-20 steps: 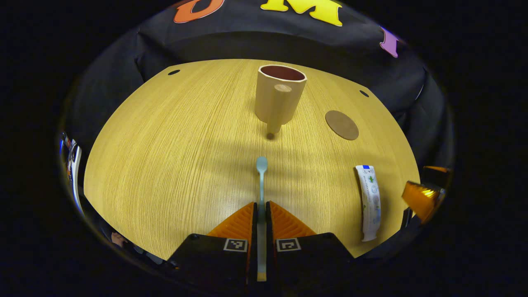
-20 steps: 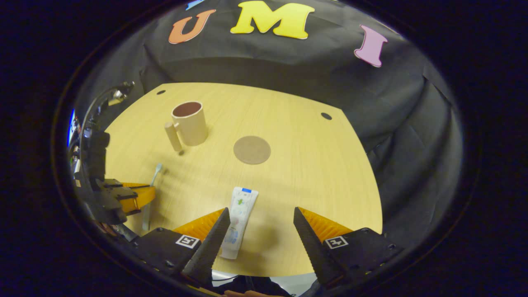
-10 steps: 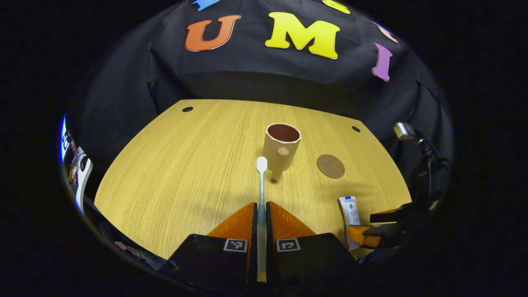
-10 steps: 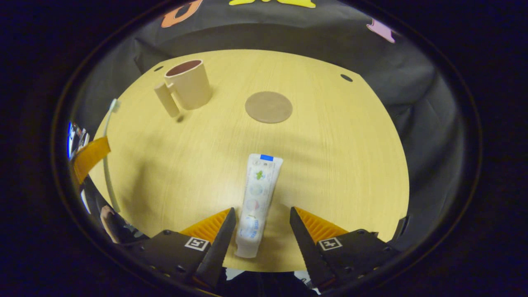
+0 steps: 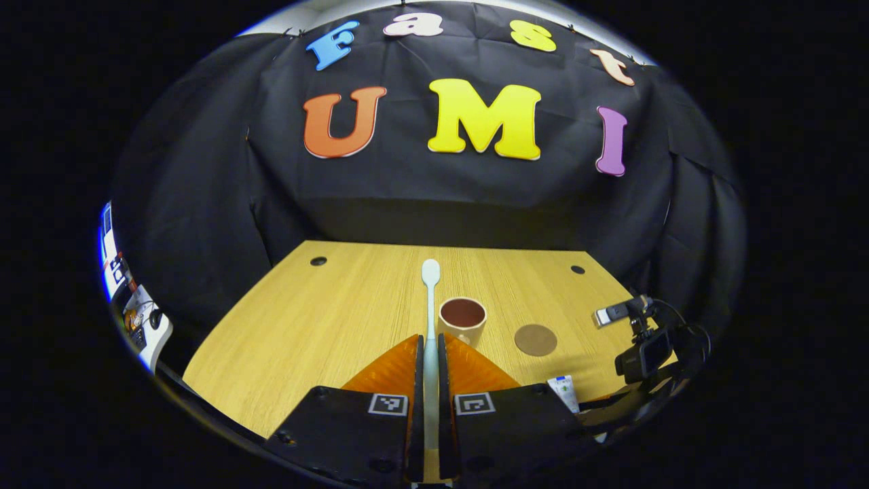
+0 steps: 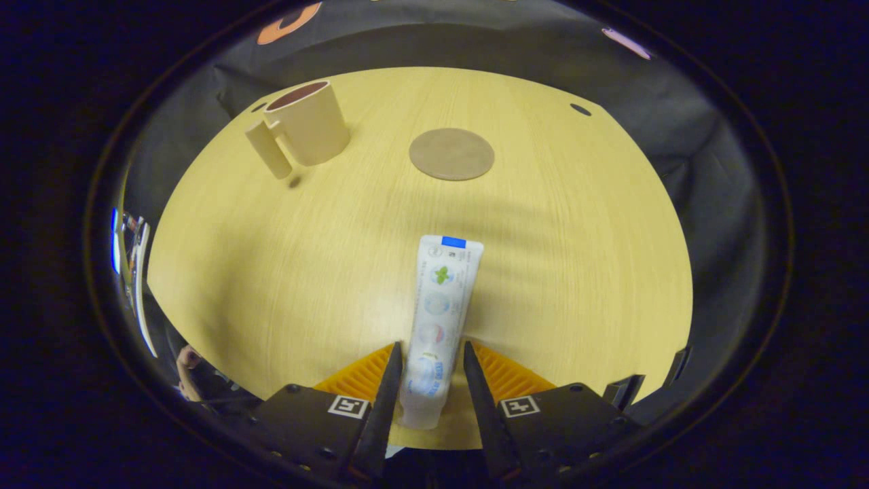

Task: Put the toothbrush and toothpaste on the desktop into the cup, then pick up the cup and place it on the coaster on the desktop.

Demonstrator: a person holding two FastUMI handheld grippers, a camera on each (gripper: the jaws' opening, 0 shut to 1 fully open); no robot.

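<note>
Left gripper view had my left claw (image 5: 428,360) clamped on the toothbrush (image 5: 430,299), raised just beside the cup (image 5: 462,320). My right claw (image 6: 430,380) narrowly straddled the toothpaste (image 6: 438,319), near the cup (image 6: 305,123) on the counter (image 6: 577,238).

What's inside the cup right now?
Nothing visible: the cup shows only its dark inner wall. Its bottom is hidden by the rim. The toothbrush is in the left gripper, the toothpaste on the desk.
</note>
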